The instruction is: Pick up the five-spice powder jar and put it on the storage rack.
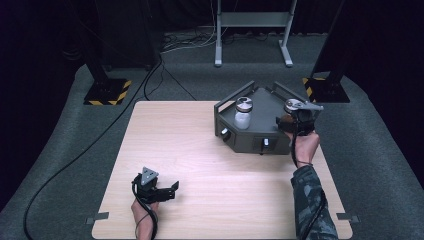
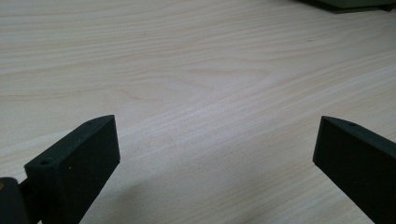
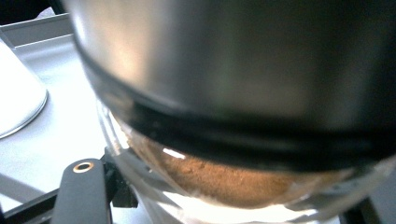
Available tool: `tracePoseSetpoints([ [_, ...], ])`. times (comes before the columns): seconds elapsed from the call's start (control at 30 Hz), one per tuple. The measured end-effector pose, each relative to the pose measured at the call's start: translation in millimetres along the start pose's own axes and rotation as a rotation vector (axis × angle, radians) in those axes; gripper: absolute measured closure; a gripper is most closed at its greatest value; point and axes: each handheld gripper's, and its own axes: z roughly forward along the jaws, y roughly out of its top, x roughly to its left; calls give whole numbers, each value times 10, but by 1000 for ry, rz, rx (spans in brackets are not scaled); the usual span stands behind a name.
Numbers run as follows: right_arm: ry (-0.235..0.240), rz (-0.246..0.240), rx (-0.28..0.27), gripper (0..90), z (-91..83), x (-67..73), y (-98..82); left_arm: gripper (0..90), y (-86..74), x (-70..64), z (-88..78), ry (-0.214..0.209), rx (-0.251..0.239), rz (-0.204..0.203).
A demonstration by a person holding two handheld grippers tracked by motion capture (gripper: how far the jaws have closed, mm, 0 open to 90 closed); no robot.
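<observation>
At the table's far right, the right gripper (image 1: 295, 116) is clamped on a glass jar of brown powder (image 3: 224, 179) at the grey tray (image 1: 270, 107), beside a white jar (image 1: 243, 116); placing or lifting appears in hand, and a steady, upright carry comes next. The jar sits squarely between the fingers (image 3: 81, 191), pressed close. The left gripper (image 1: 167, 190) rests near the front edge, jaws wide apart and empty over the table (image 2: 196, 70).

jar (image 3: 233, 140) | glass, steel lid, brown powder | upright | grey rack's (image 1: 270, 102) right end
</observation>
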Motion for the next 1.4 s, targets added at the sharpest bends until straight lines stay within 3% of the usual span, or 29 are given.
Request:
tracePoseSetpoints([
  [0.47, -16, -1, -52, 300, 9, 32, -157, 3, -11, 1, -5, -1, -6, 1],
  [0.83, -22, -2, -44, 298, 9, 47, -136, 3, -5, -1, -3, -2, -2, 2],
  [0.87, -25, -3, -42, 290, 6, 57, -131, 3, -8, 0, -4, -2, -4, 3],
  [1.0, -52, -19, -27, 118, -8, 134, -102, 3, -10, 5, -7, -4, -5, 3],
  [1.17, -56, -48, -45, 11, -153, 185, -125, 2, -15, 5, -9, -4, -8, 1],
  [1.3, -33, -46, -34, 0, -328, 171, -156, 2, -24, 11, -13, -6, -14, -1],
  [1.4, -3, -38, -28, 0, -488, 135, -310, 2, -31, 19, -14, -13, -18, -1],
])
